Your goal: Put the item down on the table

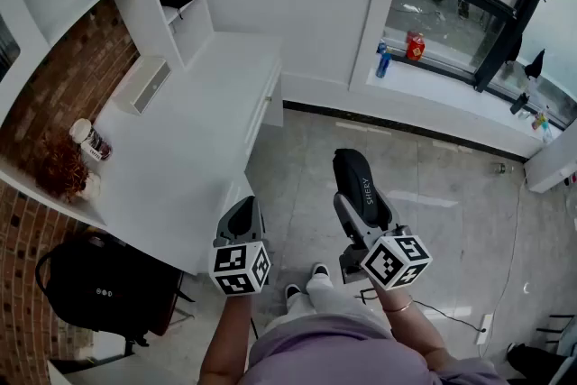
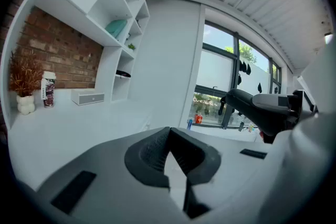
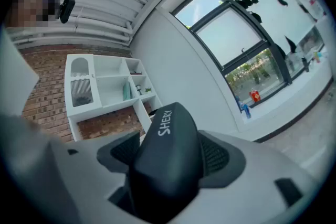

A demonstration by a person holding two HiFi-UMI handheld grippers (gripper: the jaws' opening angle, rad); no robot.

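A black hard case (image 1: pixel 354 178) marked "SHERY" sticks forward out of my right gripper (image 1: pixel 364 214), whose jaws stand wide and shut on its sides; it fills the right gripper view as the case (image 3: pixel 167 157). It hangs over the tiled floor, to the right of the white table (image 1: pixel 189 158). My left gripper (image 1: pixel 240 214) is held near the table's front corner, jaws shut with nothing between the pads (image 2: pixel 152 152). From the left gripper view the held case (image 2: pixel 260 107) shows at the right.
On the table stand a white box speaker (image 1: pixel 142 84), a printed cup (image 1: pixel 90 138) and a dried plant (image 1: pixel 63 169), all at the wall side. A black backpack (image 1: pixel 99 284) sits below the table's near end. Cans (image 1: pixel 415 45) line the window sill.
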